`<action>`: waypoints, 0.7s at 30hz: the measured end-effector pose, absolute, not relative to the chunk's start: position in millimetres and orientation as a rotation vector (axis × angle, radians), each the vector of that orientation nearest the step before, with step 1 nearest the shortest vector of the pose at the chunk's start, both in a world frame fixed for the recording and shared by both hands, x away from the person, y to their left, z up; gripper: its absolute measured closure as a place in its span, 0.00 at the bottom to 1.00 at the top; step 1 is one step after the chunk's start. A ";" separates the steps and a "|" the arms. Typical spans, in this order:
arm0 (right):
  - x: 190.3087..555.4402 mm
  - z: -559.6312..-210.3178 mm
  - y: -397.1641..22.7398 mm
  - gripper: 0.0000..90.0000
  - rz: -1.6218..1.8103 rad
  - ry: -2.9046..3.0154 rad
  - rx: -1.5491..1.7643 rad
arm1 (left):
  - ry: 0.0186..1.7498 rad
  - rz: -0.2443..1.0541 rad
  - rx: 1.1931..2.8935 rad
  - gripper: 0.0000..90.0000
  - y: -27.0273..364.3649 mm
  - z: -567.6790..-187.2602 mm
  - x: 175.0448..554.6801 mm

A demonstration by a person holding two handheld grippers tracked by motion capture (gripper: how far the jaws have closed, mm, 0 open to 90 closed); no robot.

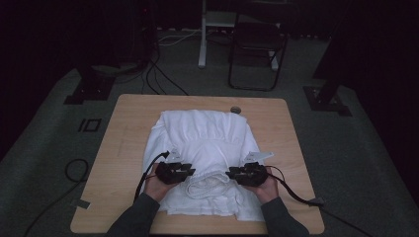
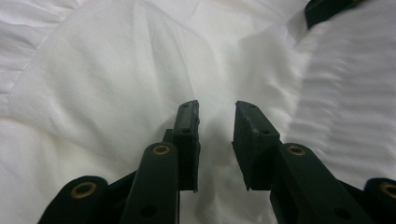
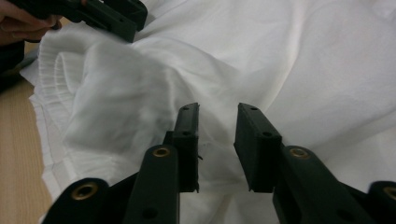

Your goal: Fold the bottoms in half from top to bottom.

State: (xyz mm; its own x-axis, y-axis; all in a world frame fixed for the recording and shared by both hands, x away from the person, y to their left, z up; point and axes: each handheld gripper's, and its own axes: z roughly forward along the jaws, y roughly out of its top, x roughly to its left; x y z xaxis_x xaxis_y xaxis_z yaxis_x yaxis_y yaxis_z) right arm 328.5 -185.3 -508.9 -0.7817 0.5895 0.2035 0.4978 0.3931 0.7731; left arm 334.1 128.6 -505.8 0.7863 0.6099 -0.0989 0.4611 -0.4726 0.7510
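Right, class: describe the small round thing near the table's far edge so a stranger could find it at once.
Start at the light wooden table and the white cloth garment spread across it. Just past the garment's far right corner sits a small round grey disc, the one small dark thing on the bare wood.

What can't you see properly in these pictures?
- High view: the white garment covers the table beneath it; the small round thing at the far edge is too small to identify.
- Left claw view: cloth beside it is blurred.
- Right claw view: the hand is cut off by the edge.
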 end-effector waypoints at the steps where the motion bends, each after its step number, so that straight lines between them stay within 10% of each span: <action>1: 327.6 -507.2 -185.1 0.73 1.354 2.521 0.989 | 0.794 0.228 2.152 0.78 127.7 -505.7 334.9; 21: 407.8 -500.6 -154.9 0.49 1.226 2.251 1.191 | 0.964 0.399 2.138 0.64 115.3 -508.9 417.6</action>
State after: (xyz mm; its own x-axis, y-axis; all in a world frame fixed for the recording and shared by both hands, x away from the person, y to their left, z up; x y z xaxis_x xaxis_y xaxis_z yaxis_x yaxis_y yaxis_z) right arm 407.8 -154.9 -500.6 -0.6042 0.7892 0.1101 0.5204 0.2862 0.8045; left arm 417.6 115.3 -508.9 0.6687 0.7432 -0.0199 0.5114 -0.4404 0.7379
